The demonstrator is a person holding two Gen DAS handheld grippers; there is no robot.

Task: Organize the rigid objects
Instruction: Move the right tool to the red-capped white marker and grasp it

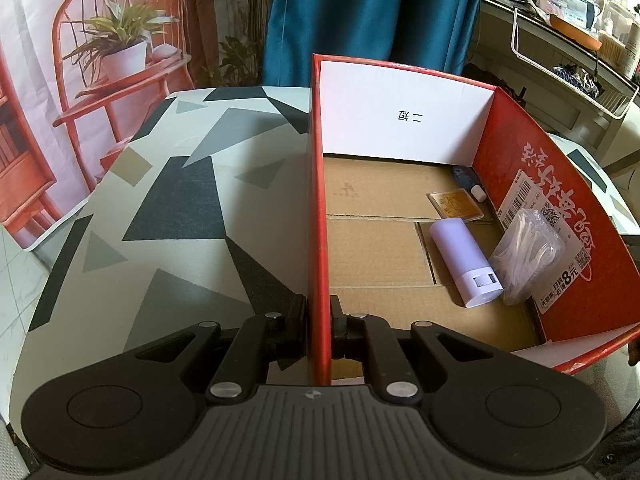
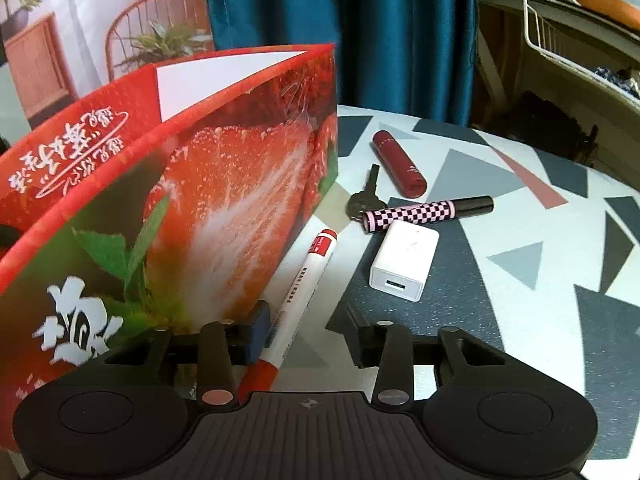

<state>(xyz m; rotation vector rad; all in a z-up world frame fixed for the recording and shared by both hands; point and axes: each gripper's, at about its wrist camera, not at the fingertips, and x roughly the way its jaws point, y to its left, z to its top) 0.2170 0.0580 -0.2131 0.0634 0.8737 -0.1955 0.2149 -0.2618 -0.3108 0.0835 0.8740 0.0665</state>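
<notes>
My left gripper (image 1: 319,330) clamps the box (image 1: 319,200) wall; right gripper (image 2: 308,330), released, straddles the marker (image 2: 304,280). I center it before clenching.

The key (image 2: 362,200) is partly covered by the checkered tube (image 2: 428,213). The marker's (image 2: 298,296) near end is hidden behind the right gripper (image 2: 308,330). In the box (image 1: 520,184), a blue item (image 1: 464,178) in the far corner is too small to be identified. The contents of the plastic bag (image 1: 524,252) are blurred.
</notes>
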